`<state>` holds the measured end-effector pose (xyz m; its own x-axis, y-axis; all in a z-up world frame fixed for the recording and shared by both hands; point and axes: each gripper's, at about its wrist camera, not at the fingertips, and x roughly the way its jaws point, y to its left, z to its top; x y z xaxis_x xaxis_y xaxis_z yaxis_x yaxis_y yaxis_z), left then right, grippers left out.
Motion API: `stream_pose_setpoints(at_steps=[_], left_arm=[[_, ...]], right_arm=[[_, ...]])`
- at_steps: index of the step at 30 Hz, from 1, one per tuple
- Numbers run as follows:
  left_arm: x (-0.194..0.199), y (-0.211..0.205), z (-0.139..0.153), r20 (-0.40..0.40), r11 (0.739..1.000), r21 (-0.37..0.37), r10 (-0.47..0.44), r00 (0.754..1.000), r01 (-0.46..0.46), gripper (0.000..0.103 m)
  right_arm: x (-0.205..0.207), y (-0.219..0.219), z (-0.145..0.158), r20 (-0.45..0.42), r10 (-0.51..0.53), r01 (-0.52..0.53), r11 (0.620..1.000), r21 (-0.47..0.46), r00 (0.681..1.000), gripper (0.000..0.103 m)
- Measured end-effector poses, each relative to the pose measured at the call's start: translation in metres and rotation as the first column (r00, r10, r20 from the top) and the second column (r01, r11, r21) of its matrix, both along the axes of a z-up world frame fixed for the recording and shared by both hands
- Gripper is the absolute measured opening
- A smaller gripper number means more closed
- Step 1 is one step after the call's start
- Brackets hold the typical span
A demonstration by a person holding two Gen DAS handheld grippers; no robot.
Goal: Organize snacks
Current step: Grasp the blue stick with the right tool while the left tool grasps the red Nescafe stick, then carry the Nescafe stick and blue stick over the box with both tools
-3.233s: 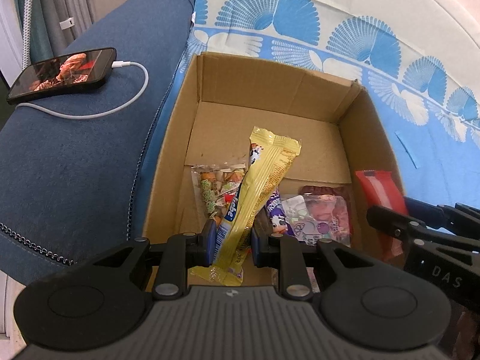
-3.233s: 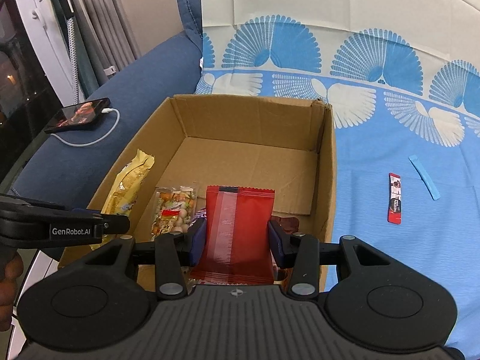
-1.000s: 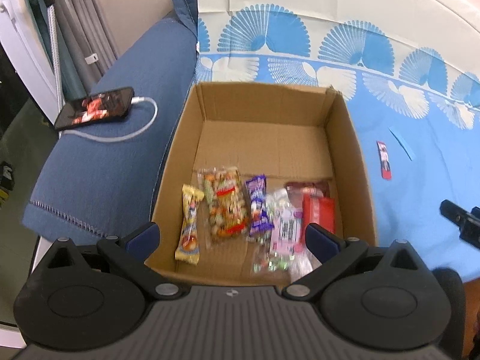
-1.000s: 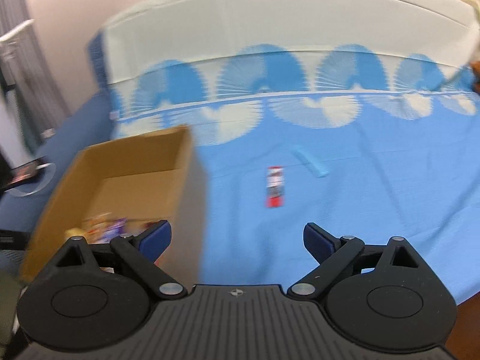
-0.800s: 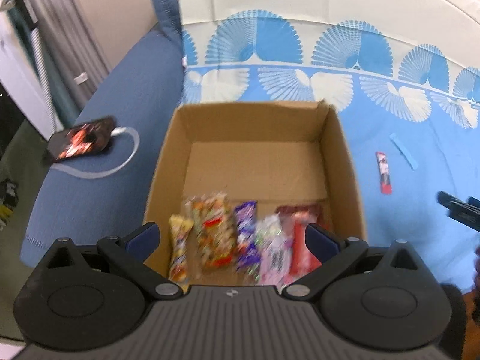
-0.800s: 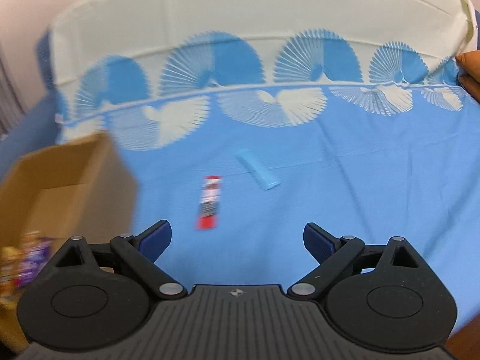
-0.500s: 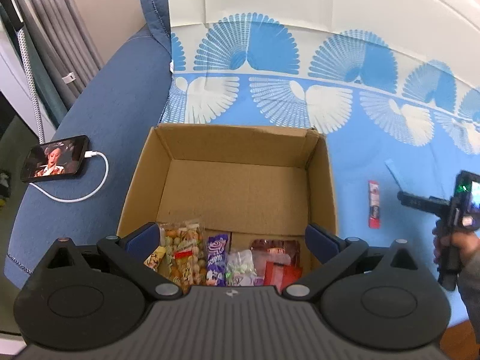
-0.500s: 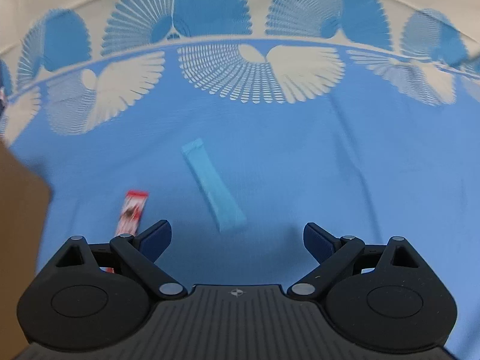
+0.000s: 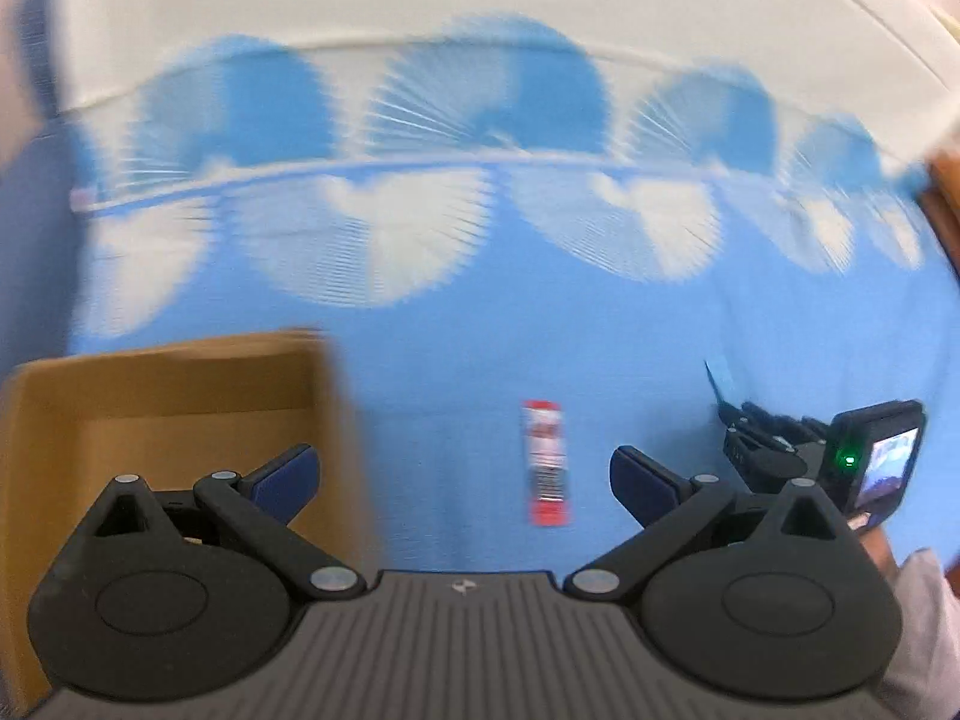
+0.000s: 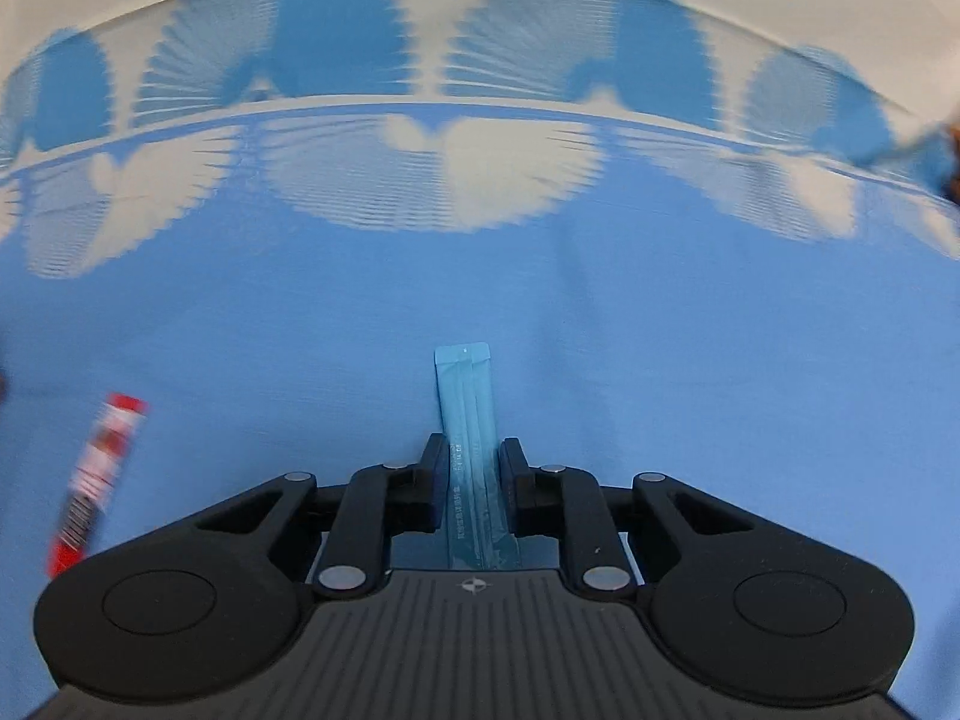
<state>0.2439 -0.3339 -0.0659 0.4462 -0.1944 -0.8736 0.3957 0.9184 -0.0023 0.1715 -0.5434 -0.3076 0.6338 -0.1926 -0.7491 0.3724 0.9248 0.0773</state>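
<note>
My right gripper [image 10: 472, 459] is shut on a light blue stick packet [image 10: 468, 402] that lies on the blue patterned sheet. A red stick packet [image 10: 96, 480] lies to its left; in the left wrist view it [image 9: 545, 462] lies just ahead between my fingers. My left gripper [image 9: 462, 471] is open and empty above the sheet. The cardboard box [image 9: 180, 384] is at the lower left of the left wrist view; its contents are hidden. My right gripper [image 9: 768, 438] shows there at the right, low on the sheet.
The sheet [image 10: 660, 330] has blue and white fan patterns and runs up to a white band at the back. An orange-brown object [image 9: 942, 198] sits at the far right edge.
My right gripper has moved over the blue stick packet and closed on it. My left gripper has swung right, away from the box, toward the red stick packet, staying open.
</note>
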Motion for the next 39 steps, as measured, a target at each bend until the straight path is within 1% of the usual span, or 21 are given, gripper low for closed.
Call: stream_pose_setpoints(at_steps=[3, 5, 7, 9, 10, 11, 12, 13, 16, 17, 19, 20, 21, 22, 23, 25, 26, 28, 31, 36, 39], left_arm=[[0.014, -0.044, -0.05, -0.078, 0.998, 0.038, -0.052, 0.996, 0.055, 0.103], [0.027, -0.065, -0.091, -0.117, 0.994, 0.087, -0.057, 0.992, 0.067, 0.103], [0.044, -0.078, -0.132, -0.145, 0.985, 0.165, -0.02, 0.989, 0.044, 0.103], [0.057, -0.08, -0.164, -0.193, 0.977, 0.212, 0.023, 0.981, 0.018, 0.103], [0.063, -0.078, -0.178, -0.237, 0.975, 0.224, 0.05, 0.97, 0.004, 0.103], [0.067, -0.073, -0.185, -0.262, 0.981, 0.195, 0.068, 0.963, -0.016, 0.103], [0.07, -0.068, -0.185, -0.269, 0.986, 0.164, 0.086, 0.959, -0.042, 0.103], [0.072, -0.066, -0.185, -0.273, 0.986, 0.155, 0.095, 0.957, -0.053, 0.103], [0.075, -0.065, -0.184, -0.271, 0.986, 0.158, 0.1, 0.958, -0.058, 0.103], [0.075, -0.065, -0.182, -0.259, 0.986, 0.149, 0.105, 0.96, -0.068, 0.099], [0.07, -0.064, -0.172, -0.234, 0.989, 0.121, 0.113, 0.966, -0.086, 0.073], [0.065, -0.062, -0.165, -0.222, 0.992, 0.1, 0.102, 0.97, -0.081, 0.031], [0.063, -0.061, -0.16, -0.234, 0.995, 0.072, 0.084, 0.969, -0.069, 0.015], [0.063, -0.059, -0.158, -0.259, 0.996, 0.05, 0.081, 0.963, -0.07, 0.014], [0.061, -0.055, -0.156, -0.257, 0.996, 0.052, 0.089, 0.962, -0.078, 0.014], [0.053, -0.05, -0.148, -0.211, 0.996, 0.054, 0.08, 0.974, -0.07, 0.014], [0.048, -0.046, -0.143, -0.205, 0.997, 0.045, 0.075, 0.976, -0.068, 0.014], [0.037, -0.036, -0.125, -0.181, 0.998, 0.017, 0.059, 0.982, -0.057, 0.014], [0.009, -0.027, -0.094, -0.112, 1.0, -0.02, 0.012, 0.994, -0.014, 0.014], [-0.041, 0.007, -0.041, -0.044, 0.993, -0.112, -0.053, 0.998, 0.048, 0.014], [-0.07, 0.03, -0.013, -0.019, 0.987, -0.151, -0.057, 0.998, 0.054, 0.014]], right_arm=[[-0.026, -0.019, -0.001, -0.009, -0.036, 0.037, 0.999, 0.013, 0.999, 0.021], [-0.037, -0.023, -0.005, -0.01, -0.052, 0.052, 0.999, 0.013, 0.999, 0.021], [-0.044, -0.022, -0.008, 0.002, -0.055, 0.055, 0.998, 0.014, 0.998, 0.021], [-0.046, -0.022, -0.01, 0.009, -0.056, 0.056, 0.998, 0.013, 0.998, 0.021], [-0.046, -0.022, -0.01, 0.012, -0.058, 0.058, 0.998, 0.013, 0.998, 0.022], [-0.045, -0.022, -0.011, 0.017, -0.059, 0.058, 0.998, 0.019, 0.998, 0.024], [-0.046, -0.023, -0.011, 0.02, -0.061, 0.06, 0.998, 0.024, 0.998, 0.024], [-0.047, -0.025, -0.011, 0.025, -0.064, 0.063, 0.998, 0.029, 0.998, 0.024], [-0.047, -0.026, -0.013, 0.044, -0.068, 0.067, 0.997, 0.028, 0.997, 0.025], [-0.046, -0.025, -0.013, 0.046, -0.065, 0.064, 0.998, 0.019, 0.997, 0.025], [-0.045, -0.021, -0.012, 0.042, -0.058, 0.058, 0.998, 0.0, 0.997, 0.021], [-0.044, -0.02, -0.011, 0.04, -0.058, 0.058, 0.998, 0.002, 0.998, 0.02], [-0.045, -0.019, -0.009, 0.038, -0.062, 0.062, 0.998, 0.009, 0.997, 0.02], [-0.046, -0.019, -0.007, 0.04, -0.071, 0.07, 0.997, 0.023, 0.997, 0.02], [-0.048, -0.018, -0.005, 0.041, -0.079, 0.078, 0.996, 0.035, 0.996, 0.02], [-0.053, -0.014, 0.002, 0.052, -0.095, 0.092, 0.994, 0.052, 0.994, 0.02], [-0.056, -0.011, 0.008, 0.065, -0.102, 0.098, 0.993, 0.058, 0.993, 0.02], [-0.066, -0.003, 0.021, 0.098, -0.114, 0.107, 0.991, 0.075, 0.989, 0.02], [-0.085, 0.011, 0.045, 0.155, -0.132, 0.116, 0.988, 0.104, 0.979, 0.02], [-0.122, 0.045, 0.092, 0.25, -0.134, 0.102, 0.985, 0.139, 0.959, 0.02], [-0.144, 0.07, 0.122, 0.297, -0.11, 0.069, 0.987, 0.145, 0.949, 0.02]])
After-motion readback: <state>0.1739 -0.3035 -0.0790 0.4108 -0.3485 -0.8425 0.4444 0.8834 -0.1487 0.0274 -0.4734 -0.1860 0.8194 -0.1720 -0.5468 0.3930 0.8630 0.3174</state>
